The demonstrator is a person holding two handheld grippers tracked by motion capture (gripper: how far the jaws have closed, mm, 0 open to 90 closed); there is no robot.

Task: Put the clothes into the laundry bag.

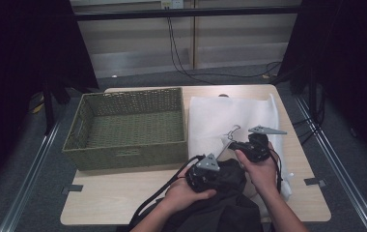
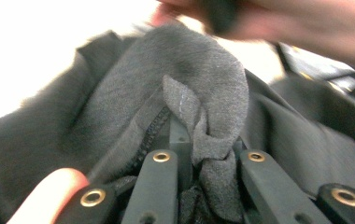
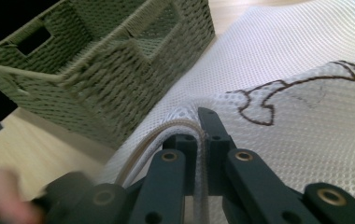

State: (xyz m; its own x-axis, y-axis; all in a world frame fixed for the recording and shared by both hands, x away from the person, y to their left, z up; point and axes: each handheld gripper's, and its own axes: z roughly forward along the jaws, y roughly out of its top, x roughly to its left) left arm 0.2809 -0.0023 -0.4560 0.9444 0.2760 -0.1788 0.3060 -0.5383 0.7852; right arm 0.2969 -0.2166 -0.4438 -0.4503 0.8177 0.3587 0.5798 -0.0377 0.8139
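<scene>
The bench (image 1: pixel 123 198) carries a woven basket (image 1: pixel 128 128) at about ten o'clock from the hands and a white mesh laundry bag (image 1: pixel 220 121) at about one o'clock, the two just beside each other; the dark garment (image 1: pixel 230 203) lies bunched at six o'clock, at the near edge against the person.

The bag looks light, limp and open-weave, likely to sag and slide on the wood; its corded rim seems the firmest place to take it, since the mesh itself could snag. The garment is soft knit, heavier than the bag by the look of it, and will drape and fold wherever it is lifted; a seam or hem gives more to bite than a loose fold.

The left tool (image 2: pixel 185 154) is closed on a gathered tuft of the garment beside a stitched seam; the right tool (image 3: pixel 202 140) is pressed together on the pale cord at the bag's edge, with a brown printed outline (image 3: pixel 297 93) on the mesh at two o'clock from its tips.

The high view gives the layout of basket, bag and both hands, but the tips are too small there to judge; the left gripper view shows the pinch on the cloth and a blurred hand (image 2: pixel 306 23) at twelve o'clock; the right gripper view shows the cord between the jaws and the basket's cut-out handle (image 3: pixel 33 39) at ten o'clock.
</scene>
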